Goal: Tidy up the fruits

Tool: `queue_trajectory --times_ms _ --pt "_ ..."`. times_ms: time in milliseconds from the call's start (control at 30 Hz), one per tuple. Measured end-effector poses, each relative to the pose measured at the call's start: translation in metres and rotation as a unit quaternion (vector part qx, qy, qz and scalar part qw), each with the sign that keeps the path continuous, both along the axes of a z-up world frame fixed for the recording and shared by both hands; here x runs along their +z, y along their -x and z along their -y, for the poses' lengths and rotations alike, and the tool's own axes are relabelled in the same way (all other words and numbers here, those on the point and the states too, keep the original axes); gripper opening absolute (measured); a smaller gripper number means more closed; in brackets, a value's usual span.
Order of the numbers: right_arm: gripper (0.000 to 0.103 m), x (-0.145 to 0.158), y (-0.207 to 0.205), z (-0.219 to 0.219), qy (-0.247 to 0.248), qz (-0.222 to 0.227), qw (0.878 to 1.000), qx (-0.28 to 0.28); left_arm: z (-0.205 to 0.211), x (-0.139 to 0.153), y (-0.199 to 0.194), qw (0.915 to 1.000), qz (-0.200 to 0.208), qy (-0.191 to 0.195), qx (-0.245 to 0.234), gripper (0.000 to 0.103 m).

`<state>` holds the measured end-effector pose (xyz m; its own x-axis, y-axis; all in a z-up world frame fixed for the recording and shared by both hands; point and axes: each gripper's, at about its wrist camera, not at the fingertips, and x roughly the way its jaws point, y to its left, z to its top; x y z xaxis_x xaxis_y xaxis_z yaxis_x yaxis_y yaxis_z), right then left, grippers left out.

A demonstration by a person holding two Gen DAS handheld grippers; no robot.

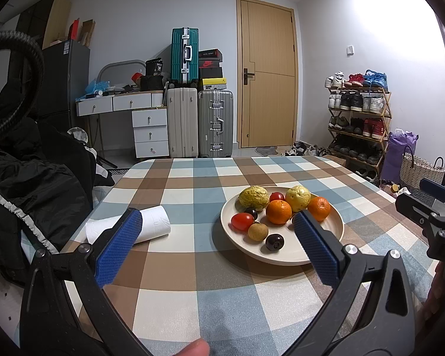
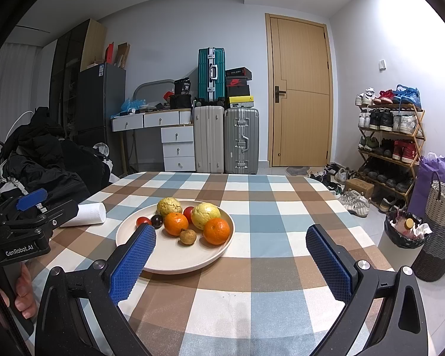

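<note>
A cream plate [image 1: 335, 231] [image 2: 169, 264] on the checked tablecloth holds several fruits: two yellow-green guavas [image 1: 253, 197] [image 2: 205, 215], two oranges [image 1: 278, 212] [image 2: 216, 230], red tomatoes [image 1: 242, 221] [image 2: 188, 213], dark plums [image 1: 274, 241] [image 2: 156, 221] and a brown longan [image 1: 257, 231] [image 2: 188, 236]. My left gripper [image 1: 216, 246] is open and empty, near the plate's left front. My right gripper [image 2: 231, 262] is open and empty, in front of the plate to its right.
A white paper roll [image 1: 130, 228] [image 2: 87, 214] lies left of the plate. Black clothing [image 1: 29, 184] is piled at the table's left. Suitcases [image 1: 198, 121], a door and a shoe rack [image 1: 359, 118] stand beyond the table. A bin [image 2: 406, 233] and basket stand right.
</note>
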<state>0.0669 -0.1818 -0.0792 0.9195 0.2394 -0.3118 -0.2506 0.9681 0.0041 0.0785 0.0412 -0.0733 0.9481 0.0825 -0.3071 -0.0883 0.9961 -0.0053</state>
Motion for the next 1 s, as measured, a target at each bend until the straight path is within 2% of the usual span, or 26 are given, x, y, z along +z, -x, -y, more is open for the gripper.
queue_trajectory --times_ms 1000 --pt "0.103 -0.0025 -0.0001 0.0063 -0.001 -0.005 1.0 -0.008 -0.0002 0.0001 0.0002 1.0 0.001 -0.001 -0.001 0.102"
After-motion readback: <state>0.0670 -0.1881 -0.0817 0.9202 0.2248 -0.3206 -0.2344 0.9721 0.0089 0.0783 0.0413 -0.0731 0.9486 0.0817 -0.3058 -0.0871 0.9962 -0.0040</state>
